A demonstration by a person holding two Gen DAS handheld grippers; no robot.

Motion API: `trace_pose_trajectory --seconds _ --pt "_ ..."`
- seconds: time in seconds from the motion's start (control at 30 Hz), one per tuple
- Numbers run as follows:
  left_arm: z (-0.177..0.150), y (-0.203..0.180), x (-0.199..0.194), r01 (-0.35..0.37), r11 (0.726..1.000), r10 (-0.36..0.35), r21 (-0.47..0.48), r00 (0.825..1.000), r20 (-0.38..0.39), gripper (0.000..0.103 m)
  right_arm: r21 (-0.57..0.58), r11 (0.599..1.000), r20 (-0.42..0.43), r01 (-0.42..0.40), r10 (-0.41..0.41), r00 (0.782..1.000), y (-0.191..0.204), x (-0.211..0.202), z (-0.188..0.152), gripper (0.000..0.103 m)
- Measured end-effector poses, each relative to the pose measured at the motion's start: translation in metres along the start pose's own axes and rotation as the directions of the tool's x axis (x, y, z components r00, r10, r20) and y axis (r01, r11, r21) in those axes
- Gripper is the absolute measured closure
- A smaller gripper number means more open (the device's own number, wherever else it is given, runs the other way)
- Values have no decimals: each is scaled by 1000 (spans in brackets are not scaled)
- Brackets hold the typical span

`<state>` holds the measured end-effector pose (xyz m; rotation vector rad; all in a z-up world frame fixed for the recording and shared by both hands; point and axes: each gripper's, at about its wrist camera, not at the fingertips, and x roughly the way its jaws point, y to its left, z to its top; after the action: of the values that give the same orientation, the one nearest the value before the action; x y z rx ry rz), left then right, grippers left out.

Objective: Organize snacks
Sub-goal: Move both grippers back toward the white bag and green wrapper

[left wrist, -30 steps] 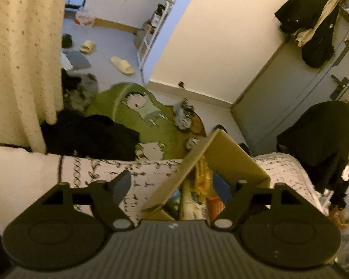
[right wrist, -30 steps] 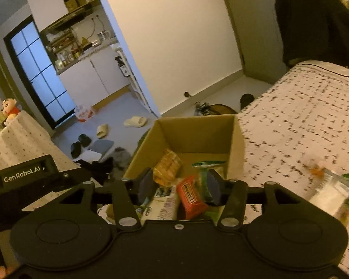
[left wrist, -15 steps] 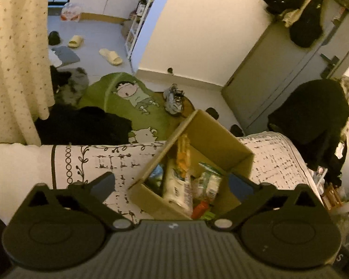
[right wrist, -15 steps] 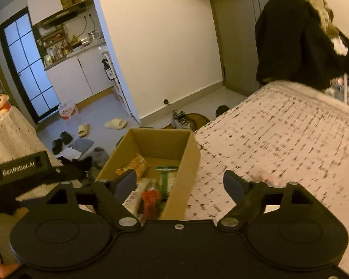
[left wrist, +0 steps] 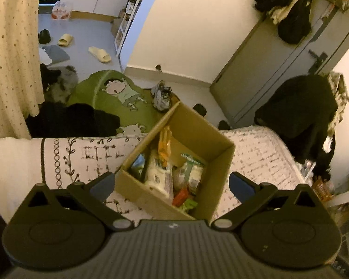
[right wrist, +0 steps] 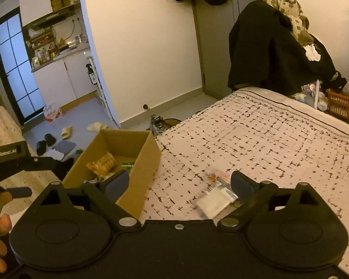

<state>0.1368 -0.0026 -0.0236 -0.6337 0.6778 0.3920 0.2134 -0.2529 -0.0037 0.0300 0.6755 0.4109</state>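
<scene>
We see the bed (right wrist: 267, 139) with the cardboard box (left wrist: 211, 144) at its edge, snacks (left wrist: 162, 174) inside. Left gripper (left wrist: 172, 183) sits above the box, jaws wide, nothing between them. Right gripper (right wrist: 179, 183) is to the box's right over the bedspread, jaws wide and just been opening, empty; a white snack packet (right wrist: 215, 201) lies loose just ahead of its right finger. A second ago the right gripper was over the box's contents; the left jaws were narrower, close at a box wall.
</scene>
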Motion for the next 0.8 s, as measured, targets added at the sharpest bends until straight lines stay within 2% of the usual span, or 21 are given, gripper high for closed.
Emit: trace_pose_trajectory --seconds 0.13,0.37,0.53,0.7,0.8 --pt "-6 -6 0 -9 999 9 41 1000 -3 0 -9 1000 -28 5 -5 1000 -8 -5 -7 7" --pt "-25 -16 -1 33 994 -29 102 999 -39 0 10 1000 -56 5 -4 998 -22 -12 -10 7" --pt "-34 -26 1 77 988 -69 133 995 -65 0 101 994 -76 40 -32 997 -46 -13 -13 7" --pt "-45 -40 4 118 979 -105 168 991 -86 0 221 975 -97 12 10 995 -70 -9 -18 8" --pt "-49 -55 9 140 972 -123 187 987 -100 0 268 963 -93 25 0 996 -82 -9 -20 9"
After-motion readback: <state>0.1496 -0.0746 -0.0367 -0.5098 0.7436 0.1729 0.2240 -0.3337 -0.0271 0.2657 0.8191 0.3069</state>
